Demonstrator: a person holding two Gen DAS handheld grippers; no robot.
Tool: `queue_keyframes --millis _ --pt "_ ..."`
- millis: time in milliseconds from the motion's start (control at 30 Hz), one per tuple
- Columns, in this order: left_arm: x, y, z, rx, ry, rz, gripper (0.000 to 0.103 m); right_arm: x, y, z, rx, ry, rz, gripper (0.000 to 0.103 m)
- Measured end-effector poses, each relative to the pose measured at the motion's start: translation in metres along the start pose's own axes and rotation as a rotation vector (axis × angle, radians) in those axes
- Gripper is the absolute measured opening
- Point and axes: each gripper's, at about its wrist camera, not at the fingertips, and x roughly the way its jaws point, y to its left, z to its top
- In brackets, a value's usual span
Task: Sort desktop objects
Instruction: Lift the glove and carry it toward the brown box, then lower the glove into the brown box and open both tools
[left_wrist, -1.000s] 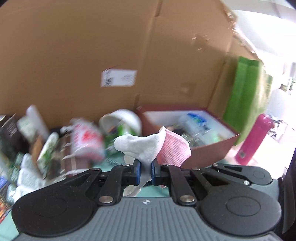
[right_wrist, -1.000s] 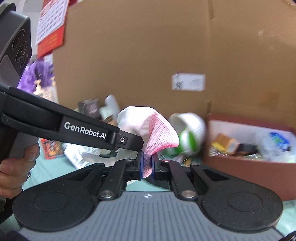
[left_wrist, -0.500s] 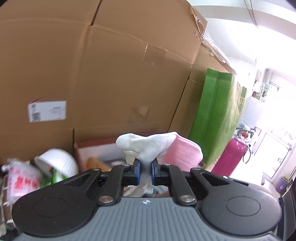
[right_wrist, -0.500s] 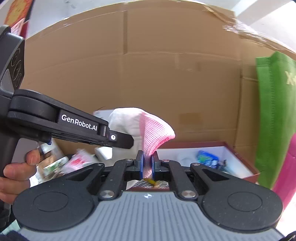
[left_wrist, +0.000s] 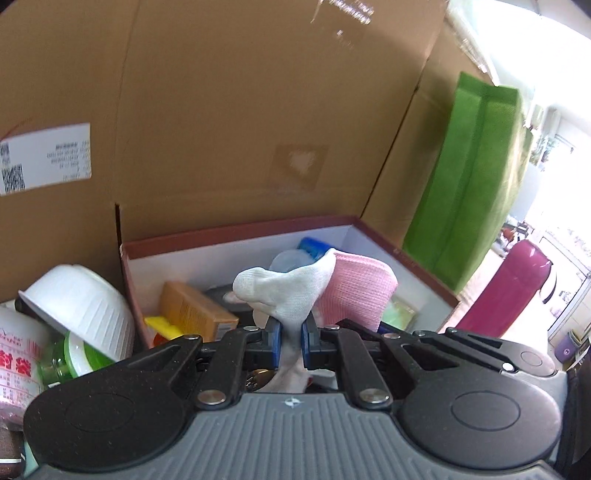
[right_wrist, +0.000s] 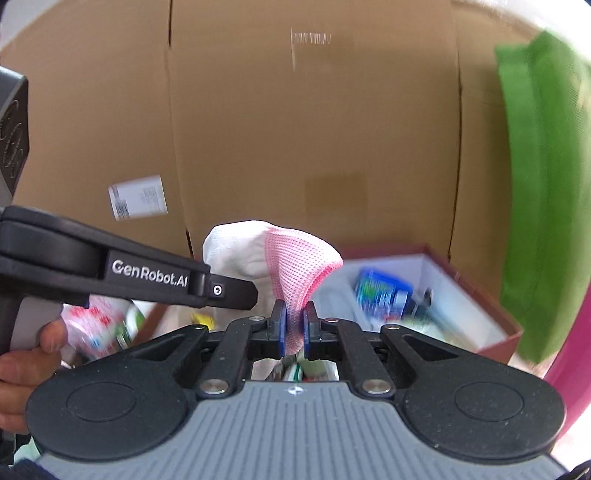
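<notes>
Left wrist shows your left gripper and right gripper both pinching the sock (thin hold), so uneven release could snag it on the box rim.

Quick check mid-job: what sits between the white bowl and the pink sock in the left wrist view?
The red box's left wall, then an orange carton and a yellow item inside it, lie between the white bowl and pink sock, in the left wrist view.
</notes>
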Motion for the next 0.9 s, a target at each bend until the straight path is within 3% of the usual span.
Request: queue_keyframes --millis 100,133,200,233,267,333,467,533,900 --pt "0.004 0.006 -0.001 -0.006 0.008 0.017 0.010 0.011 -0.003 -0.005 -0.003 0.022 0.003 0.008" --pt "0.004 0.007 -0.002 -0.007 0.005 0.026 0.015 0.013 -0.002 -0.006 -0.008 0.025 -0.003 0.008" --pt "0.002 0.007 -0.003 -0.002 -0.011 0.050 0.043 0.016 -0.001 -0.008 -0.021 0.025 -0.017 0.016" --pt "0.001 0.007 -0.004 -0.003 -0.027 0.063 0.064 0.016 0.001 -0.009 -0.026 0.018 -0.028 0.037" --pt "-0.002 0.007 -0.005 -0.004 -0.055 0.090 0.080 0.013 0.006 -0.012 -0.028 0.005 -0.050 0.048" --pt "-0.007 0.007 -0.007 -0.003 -0.105 0.101 0.090 0.012 0.005 -0.014 -0.042 -0.013 -0.078 0.054" --pt "-0.014 0.006 -0.008 0.012 -0.116 0.092 0.098 0.008 0.003 -0.014 -0.034 -0.024 -0.078 0.068" --pt "-0.016 0.004 -0.010 0.025 -0.114 0.102 0.098 0.005 0.006 -0.014 -0.040 -0.039 -0.093 0.086" --pt "-0.037 -0.001 -0.024 0.002 -0.084 0.169 0.103 -0.012 0.017 -0.020 -0.076 -0.036 -0.123 0.092"
